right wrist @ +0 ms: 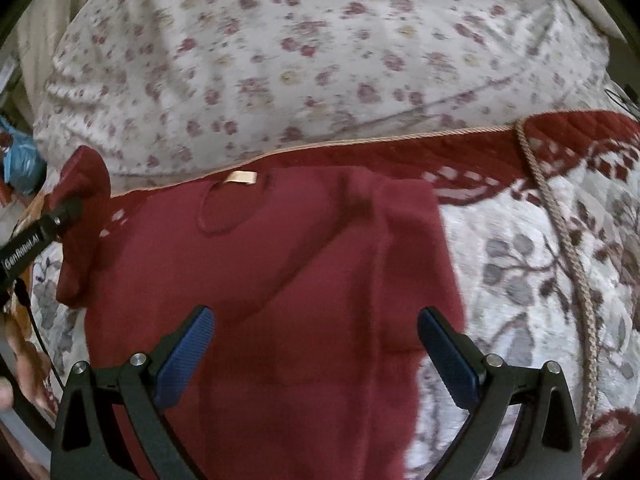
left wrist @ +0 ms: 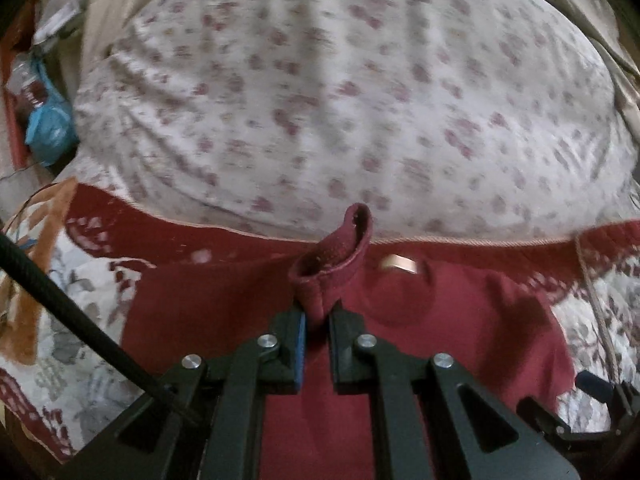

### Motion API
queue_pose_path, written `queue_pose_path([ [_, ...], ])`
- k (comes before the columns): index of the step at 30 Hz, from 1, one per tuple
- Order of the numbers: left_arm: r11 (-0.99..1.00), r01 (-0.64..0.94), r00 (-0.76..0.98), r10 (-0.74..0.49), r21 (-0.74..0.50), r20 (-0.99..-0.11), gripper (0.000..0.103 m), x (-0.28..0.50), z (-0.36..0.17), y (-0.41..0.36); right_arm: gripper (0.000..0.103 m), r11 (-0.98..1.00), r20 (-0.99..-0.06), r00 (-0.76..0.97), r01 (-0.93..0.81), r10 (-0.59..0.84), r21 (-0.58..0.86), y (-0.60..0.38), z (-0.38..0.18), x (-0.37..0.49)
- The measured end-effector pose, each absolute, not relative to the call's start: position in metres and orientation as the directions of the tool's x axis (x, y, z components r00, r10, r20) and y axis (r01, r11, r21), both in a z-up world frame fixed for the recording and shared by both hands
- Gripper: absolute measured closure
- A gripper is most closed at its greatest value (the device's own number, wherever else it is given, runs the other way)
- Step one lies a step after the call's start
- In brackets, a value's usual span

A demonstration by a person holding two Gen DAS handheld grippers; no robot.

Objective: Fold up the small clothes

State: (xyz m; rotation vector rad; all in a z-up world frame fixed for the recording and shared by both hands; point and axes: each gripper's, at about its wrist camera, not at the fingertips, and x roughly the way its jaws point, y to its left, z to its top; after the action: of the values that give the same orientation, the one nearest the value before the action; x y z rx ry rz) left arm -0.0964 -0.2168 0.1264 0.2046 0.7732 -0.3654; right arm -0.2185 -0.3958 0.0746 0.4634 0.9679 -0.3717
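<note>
The left gripper [left wrist: 317, 322] pinches a sleeve cuff [left wrist: 332, 256] of the dark red top [right wrist: 304, 264], which lies near the quilt's [right wrist: 520, 280] pillow-side edge. The right gripper [right wrist: 316, 348] hangs spread wide above it.

Maroon top [right wrist: 280, 280] soft matt knit cloth; right claw [right wrist: 316, 356] matt black plastic, textured blue pads [right wrist: 184, 360]; quilt [right wrist: 520, 264] stitched fabric.

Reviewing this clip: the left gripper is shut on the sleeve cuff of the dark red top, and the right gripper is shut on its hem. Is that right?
Not quite. The left gripper is indeed shut on the sleeve cuff of the dark red top, but the right gripper holds nothing: the right wrist view shows its jaws wide open above the cloth.
</note>
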Motion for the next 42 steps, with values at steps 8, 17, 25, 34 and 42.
queue_pose_path([
  [8, 0.869, 0.495, 0.557, -0.307, 0.011, -0.772, 0.094, -0.111, 0.091, -0.26, 0.0, 0.814, -0.861, 0.499, 0.54, -0.104, 0.214, -0.418, 0.063, -0.23],
  [17, 0.823, 0.566, 0.44, -0.344, -0.041, -0.829, 0.042, -0.118, 0.063, -0.259, 0.0, 0.81, -0.861, 0.5, 0.541, -0.094, 0.226, -0.418, 0.062, -0.226],
  [25, 0.87, 0.49, 0.568, -0.268, 0.058, -0.778, 0.023, -0.104, 0.111, -0.173, 0.0, 0.869, -0.823, 0.569, 0.399, 0.016, 0.292, -0.385, 0.061, -0.19],
  [34, 0.981, 0.169, 0.691, -0.047, 0.098, -0.721, 0.022, -0.055, 0.093, -0.072, 0.038, 0.916, -0.857, 0.512, 0.315, 0.055, 0.247, -0.36, 0.029, -0.121],
  [42, 0.998, 0.026, 0.674, 0.029, 0.062, -0.739, 0.022, -0.028, 0.079, -0.027, 0.097, 0.966, -0.827, 0.561, 0.209, 0.01, 0.154, -0.342, 0.042, -0.1],
])
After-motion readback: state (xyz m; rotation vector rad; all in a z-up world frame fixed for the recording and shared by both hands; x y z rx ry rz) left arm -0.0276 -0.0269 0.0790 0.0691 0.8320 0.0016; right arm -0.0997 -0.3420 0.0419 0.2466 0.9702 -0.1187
